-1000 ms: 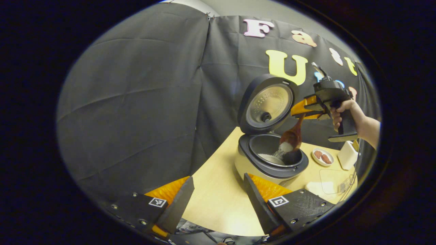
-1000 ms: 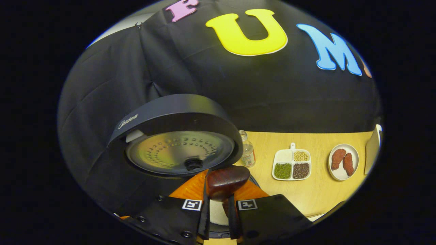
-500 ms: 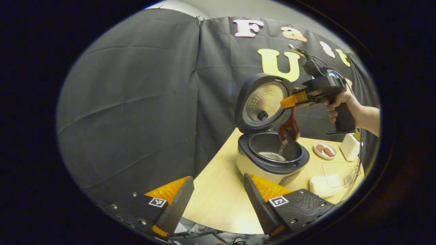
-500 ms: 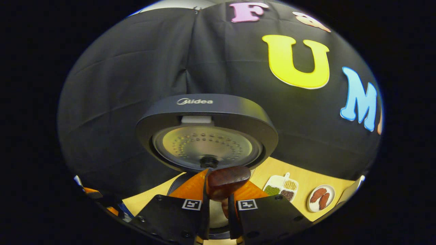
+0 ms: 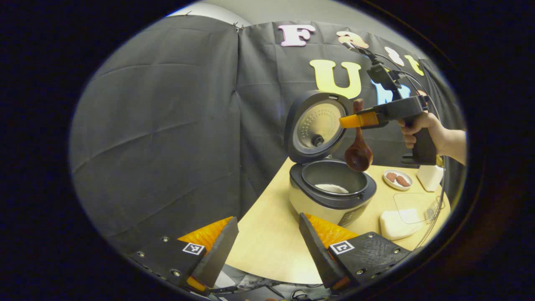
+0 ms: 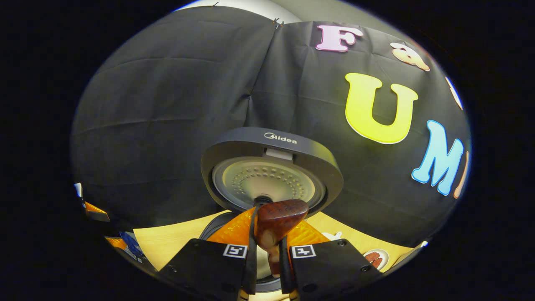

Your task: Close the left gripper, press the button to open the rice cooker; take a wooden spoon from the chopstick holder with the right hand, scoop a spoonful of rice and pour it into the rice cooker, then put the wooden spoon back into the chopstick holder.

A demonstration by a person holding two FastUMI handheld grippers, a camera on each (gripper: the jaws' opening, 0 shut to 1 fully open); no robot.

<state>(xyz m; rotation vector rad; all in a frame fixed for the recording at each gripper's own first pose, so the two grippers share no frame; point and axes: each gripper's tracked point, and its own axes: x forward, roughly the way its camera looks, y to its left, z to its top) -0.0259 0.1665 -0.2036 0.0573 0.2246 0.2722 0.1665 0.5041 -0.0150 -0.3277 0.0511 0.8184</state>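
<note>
Now the right gripper (image 5: pixel 353 121) had jaws clamped on the wooden spoon (image 5: pixel 358 154), hung over the open rice cooker (image 5: pixel 332 194) near the table's back edge; left gripper (image 5: pixel 267 246) jaws apart. Should lift straight, w/o tilting, before returning it.

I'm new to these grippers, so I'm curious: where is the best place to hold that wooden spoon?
By the handle near its top end, pinched from the two flat sides, as the right gripper does. The wooden spoon then hangs bowl-down, free to reach into the rice cooker.
</note>
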